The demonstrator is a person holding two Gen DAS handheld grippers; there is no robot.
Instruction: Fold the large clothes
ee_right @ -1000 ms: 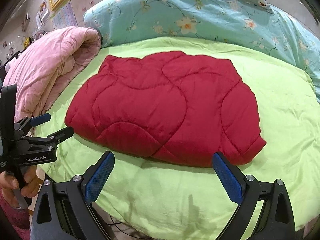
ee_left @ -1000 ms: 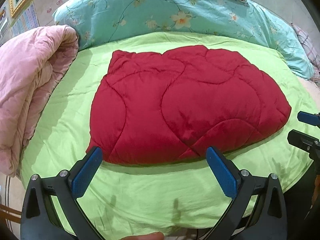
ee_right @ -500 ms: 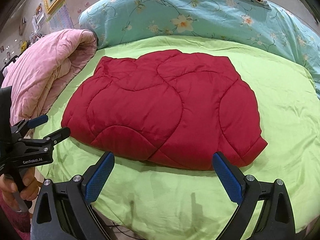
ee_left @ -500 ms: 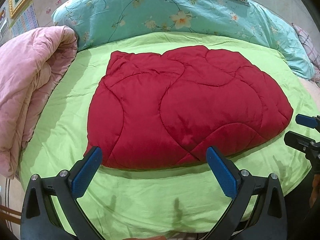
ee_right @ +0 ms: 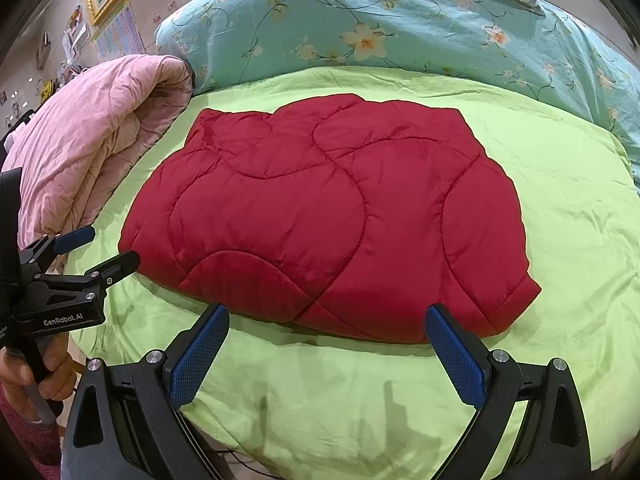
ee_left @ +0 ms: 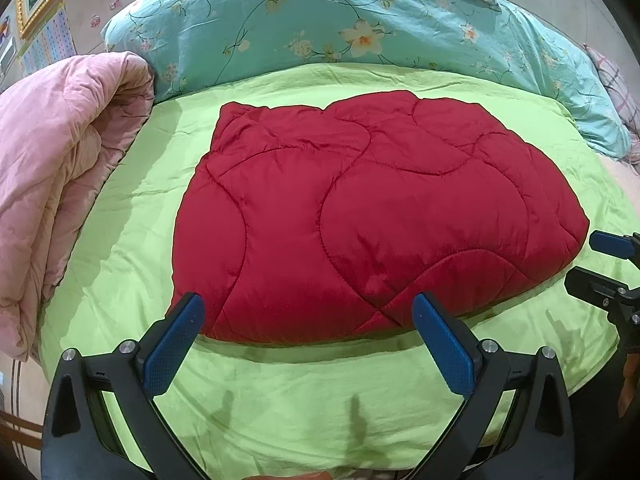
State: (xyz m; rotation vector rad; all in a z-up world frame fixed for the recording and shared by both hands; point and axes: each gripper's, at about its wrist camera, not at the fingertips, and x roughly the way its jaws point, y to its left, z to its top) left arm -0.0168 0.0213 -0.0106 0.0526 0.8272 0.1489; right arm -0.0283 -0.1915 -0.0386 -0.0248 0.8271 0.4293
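Red quilted jacket [ee_left: 372, 216] folded flat mid-frame on a green sheet [ee_left: 280, 392], both grippers spread wide and empty.

Nearest, at the bottom of the left wrist view, left gripper [ee_left: 308, 320] with blue pads far apart, tips just short of the jacket's near edge, clamped on nothing. Same in the right wrist view: right gripper [ee_right: 326, 324] splayed open, hovering over bare sheet before the near hem. Left gripper [ee_right: 98, 248] seen again at the left edge there, held by a hand [ee_right: 28, 376]. Farther, pink comforter [ee_left: 60, 168] bunched at the left. At the top, teal floral duvet [ee_left: 340, 28] piled across the frame.
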